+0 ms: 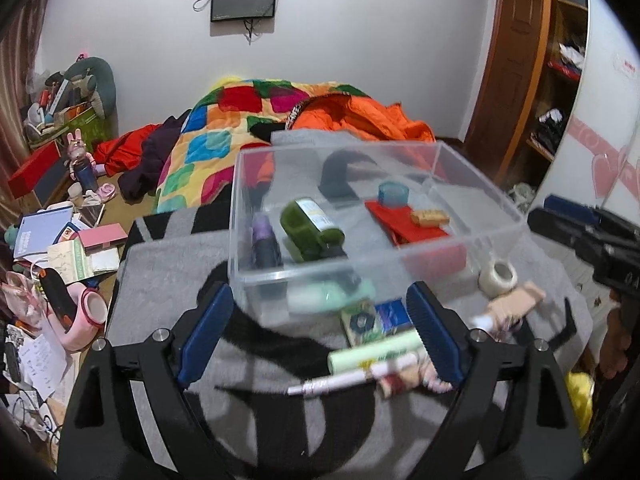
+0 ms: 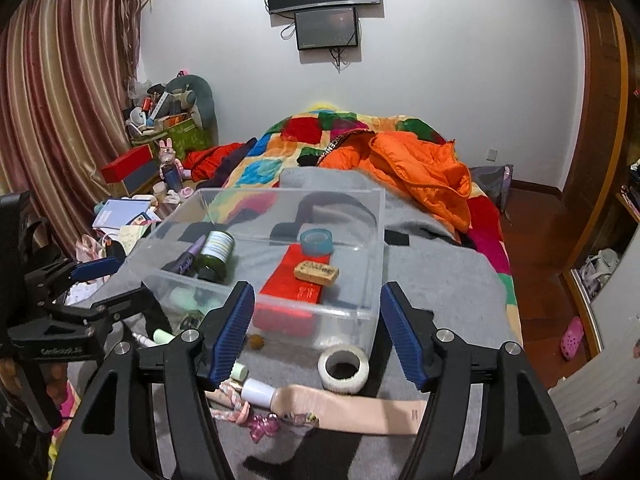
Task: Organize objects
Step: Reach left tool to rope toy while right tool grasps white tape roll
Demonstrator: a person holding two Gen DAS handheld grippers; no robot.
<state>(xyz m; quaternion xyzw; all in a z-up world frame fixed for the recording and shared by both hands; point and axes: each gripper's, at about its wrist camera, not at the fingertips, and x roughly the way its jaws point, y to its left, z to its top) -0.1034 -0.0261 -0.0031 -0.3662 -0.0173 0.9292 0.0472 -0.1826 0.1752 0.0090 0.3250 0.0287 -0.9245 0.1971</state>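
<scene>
Right wrist view: bottle (image 2: 214,254), blue tape (image 2: 316,241) boxed; white tape (image 2: 343,368), tubes waiting; both hand-held grippers (image 2: 316,336) released, empty.

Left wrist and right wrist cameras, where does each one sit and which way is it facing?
Left wrist: sits on the left gripper, facing the clear plastic box on the grey blanket; its own open jaws frame the view, and the right gripper enters at right.
Right wrist: sits on the right gripper, facing the same box from farther right, above a white tape roll; its open jaws show, left gripper at left.
Shared: box, dark green bottle, blue tape roll.
</scene>
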